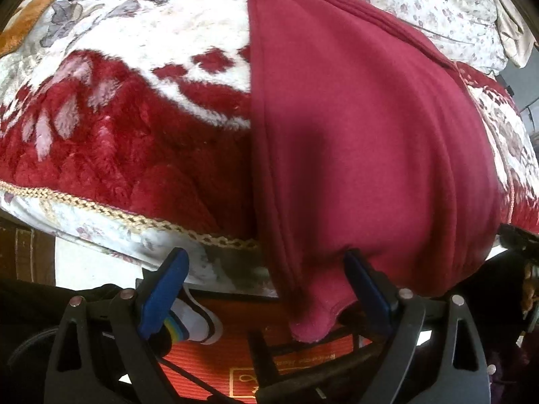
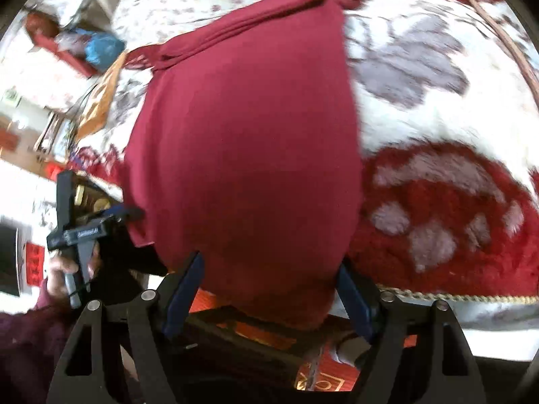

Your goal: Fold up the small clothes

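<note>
**Maroon garment lying on the bed, both grippers released at its near end**

On the far left, a plush fleece blanket in deep red and white, patterned with grey flowers and edged in braided gold trim, is covering the bed and hanging over its near edge. Below that edge, a person's foot in a white sock with rainbow stripes is standing on an orange ribbed mat on the floor.

The left gripper, black-framed with blue pads, is hovering at the near edge of the bed with its jaws spread wide and clamping nothing. Its left finger is standing over the trim of the blanket; its right finger is sitting against the drooping near hem of the cloth.

In the middle, a soft maroon knit garment is lying folded lengthwise in a long band, running from the far side of the bed toward the near edge, where its end is hanging over the side. Its far end is bunching into a twisted roll.

To the right, the right gripper is pointing down at that same near end. Its jaws are standing apart, straddling the hanging hem without pinching it.

In the right wrist view, a hand in a dark purple sleeve is gripping the handle of the left gripper beside the left edge of the garment.
</note>
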`<action>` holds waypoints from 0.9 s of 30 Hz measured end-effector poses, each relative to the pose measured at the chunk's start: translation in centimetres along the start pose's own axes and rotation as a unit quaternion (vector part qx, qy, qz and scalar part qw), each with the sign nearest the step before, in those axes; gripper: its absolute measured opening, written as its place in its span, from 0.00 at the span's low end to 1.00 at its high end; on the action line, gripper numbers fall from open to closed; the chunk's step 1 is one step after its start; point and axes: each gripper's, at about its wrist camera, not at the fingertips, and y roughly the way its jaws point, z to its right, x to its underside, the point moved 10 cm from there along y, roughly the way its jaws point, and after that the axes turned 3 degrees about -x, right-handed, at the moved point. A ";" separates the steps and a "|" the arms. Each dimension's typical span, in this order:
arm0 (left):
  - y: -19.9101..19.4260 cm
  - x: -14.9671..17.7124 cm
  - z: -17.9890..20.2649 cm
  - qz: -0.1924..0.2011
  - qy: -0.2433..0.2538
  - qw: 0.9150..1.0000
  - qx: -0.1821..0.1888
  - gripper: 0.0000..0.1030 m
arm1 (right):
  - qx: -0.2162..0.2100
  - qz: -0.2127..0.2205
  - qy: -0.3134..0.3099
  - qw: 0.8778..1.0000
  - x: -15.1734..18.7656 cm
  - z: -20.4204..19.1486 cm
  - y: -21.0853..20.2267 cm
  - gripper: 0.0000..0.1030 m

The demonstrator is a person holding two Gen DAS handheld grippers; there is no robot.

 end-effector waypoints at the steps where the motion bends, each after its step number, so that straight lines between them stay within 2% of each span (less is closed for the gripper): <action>1: 0.2 0.1 0.2 -0.003 0.002 1.000 0.003 0.90 | 0.004 -0.003 0.003 1.000 0.0 0.1 0.3 0.80; 5: 0.8 0.3 0.8 -0.016 0.014 1.000 0.009 0.88 | 0.018 -0.008 -0.017 1.000 -0.1 -0.3 0.8 0.78; 6: 0.8 0.3 0.9 -0.016 0.017 1.000 0.007 0.88 | 0.027 -0.005 -0.021 0.999 -0.2 -0.3 0.7 0.68; 7: 0.8 0.2 0.9 -0.014 0.019 1.000 0.006 0.88 | 0.038 -0.002 -0.024 0.999 -0.2 -0.2 0.5 0.51; 8: 0.7 0.1 1.0 -0.013 0.019 1.000 0.008 0.86 | 0.040 0.000 -0.022 0.999 -0.2 0.0 0.3 0.39; 9: 0.6 0.1 1.1 -0.012 0.018 1.000 0.010 0.82 | 0.030 -0.001 -0.016 0.999 -0.1 0.0 0.1 0.14; 12: 0.3 -0.1 1.5 -0.007 0.021 1.000 0.013 0.72 | 0.003 0.007 -0.026 1.000 -0.4 -1.0 -0.5 0.14; 14: 0.8 -0.2 1.7 -0.014 0.022 1.000 0.008 0.70 | 0.006 0.002 -0.019 1.000 -0.5 -0.6 0.2 0.15; 16: 1.1 -0.2 1.7 -0.019 0.019 1.000 0.009 0.67 | 0.006 -0.009 0.001 1.000 -0.3 0.2 1.3 0.24; 17: 1.2 -0.2 1.7 -0.020 0.018 1.000 0.012 0.62 | -0.007 -0.009 0.008 1.000 -0.3 0.1 1.6 0.25; 19: 1.1 -0.1 2.0 -0.022 0.022 0.999 0.023 0.39 | -0.010 -0.008 -0.004 1.000 -0.4 -0.5 1.6 0.28; 20: 1.1 0.1 2.5 -0.028 0.028 0.999 0.032 0.17 | -0.016 -0.006 -0.003 1.000 -0.4 -0.7 1.6 0.25; 21: 1.1 0.3 2.9 -0.031 0.034 0.998 0.035 0.09 | -0.043 0.001 0.008 0.999 -0.6 -1.2 1.4 0.14; 22: 0.9 0.3 3.1 -0.029 0.040 0.998 0.035 0.09 | -0.075 0.008 0.024 0.997 -0.9 -1.6 1.1 0.14; 24: 0.1 0.1 3.6 -0.027 0.048 0.998 0.042 0.07 | -0.105 0.021 0.036 0.994 -1.5 -2.2 0.4 0.14; 26: -2.3 -1.0 4.3 -0.011 0.037 0.995 0.087 0.07 | -0.133 0.041 0.041 0.989 -2.5 -3.1 -0.7 0.14; 27: -3.2 -1.6 4.3 -0.001 0.037 0.995 0.095 0.07 | -0.144 0.049 0.042 0.988 -3.1 -3.4 -1.2 0.14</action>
